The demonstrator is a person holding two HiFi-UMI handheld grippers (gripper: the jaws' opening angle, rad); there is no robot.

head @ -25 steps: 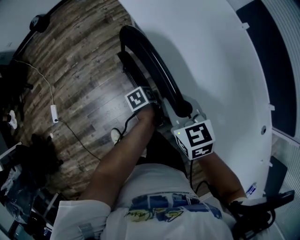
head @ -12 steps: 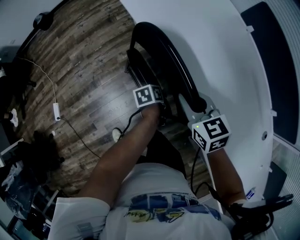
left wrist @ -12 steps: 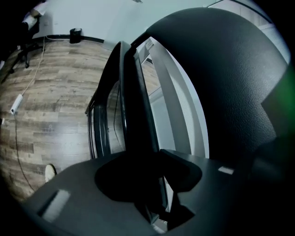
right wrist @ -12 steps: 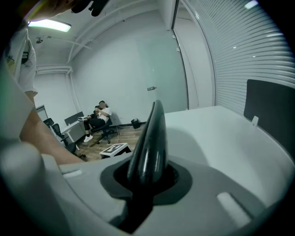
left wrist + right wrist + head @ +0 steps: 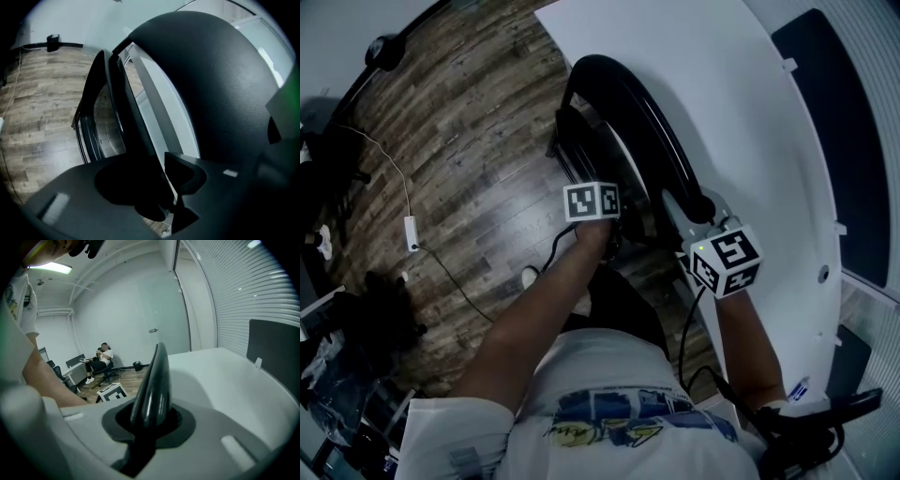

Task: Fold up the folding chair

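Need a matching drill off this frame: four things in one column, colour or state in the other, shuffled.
Things:
1. right gripper
2. folding chair
3. table
4. floor

Colour or state:
A. brown wood planks
B. white, rounded top
C. jaws shut on the chair's edge
D. black, curved back

Pairs: 1-C, 2-D, 3-B, 4-A

Black folding chair point(image 5: 642, 117), seemingly wood-grain floor point(image 5: 459, 150)
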